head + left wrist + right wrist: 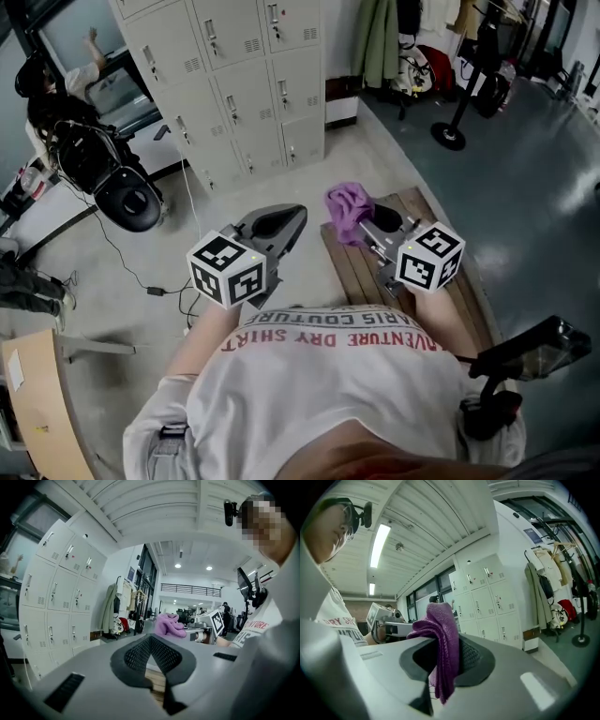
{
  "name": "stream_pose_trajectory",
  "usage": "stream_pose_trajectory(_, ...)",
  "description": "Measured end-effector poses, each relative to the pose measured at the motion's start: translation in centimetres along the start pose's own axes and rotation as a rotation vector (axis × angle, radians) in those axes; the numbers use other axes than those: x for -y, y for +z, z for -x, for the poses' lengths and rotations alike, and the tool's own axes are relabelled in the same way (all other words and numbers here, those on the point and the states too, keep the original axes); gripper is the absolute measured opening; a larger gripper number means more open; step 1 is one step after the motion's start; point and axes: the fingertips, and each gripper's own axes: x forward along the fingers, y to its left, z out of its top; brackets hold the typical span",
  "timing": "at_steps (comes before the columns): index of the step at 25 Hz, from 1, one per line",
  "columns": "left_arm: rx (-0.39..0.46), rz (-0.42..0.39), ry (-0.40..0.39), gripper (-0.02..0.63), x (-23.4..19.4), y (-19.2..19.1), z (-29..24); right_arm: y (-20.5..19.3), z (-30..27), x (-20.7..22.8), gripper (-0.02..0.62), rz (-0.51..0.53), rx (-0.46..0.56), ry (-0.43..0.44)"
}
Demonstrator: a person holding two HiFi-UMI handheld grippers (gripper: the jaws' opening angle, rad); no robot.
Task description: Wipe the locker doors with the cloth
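Now the right gripper (449,660) is closed tight on the purple cloth (440,630). The left gripper (152,654) has jaws together, empty. The lockers (234,84) stand upper left.

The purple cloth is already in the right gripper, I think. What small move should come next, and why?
Probably step toward the lockers and lift the right gripper to one door. It is shut on the purple cloth, which hangs free, but the locker doors stand across bare floor, out of touch. The left gripper is shut and holds nothing, so it need not act.
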Motion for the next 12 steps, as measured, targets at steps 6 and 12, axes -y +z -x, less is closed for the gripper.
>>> stream_pose_trajectory(6, 0.007, 0.011, 0.013, 0.0, -5.5, 0.3, -3.3, 1.0, -3.8, 4.4, 0.044, 0.028, 0.022, 0.003)
stream_pose_trajectory(12, 0.009, 0.034, 0.026, -0.002, -14.3, 1.0, -9.3, 1.2, -10.4, 12.5, 0.046, 0.024, -0.003, -0.007)
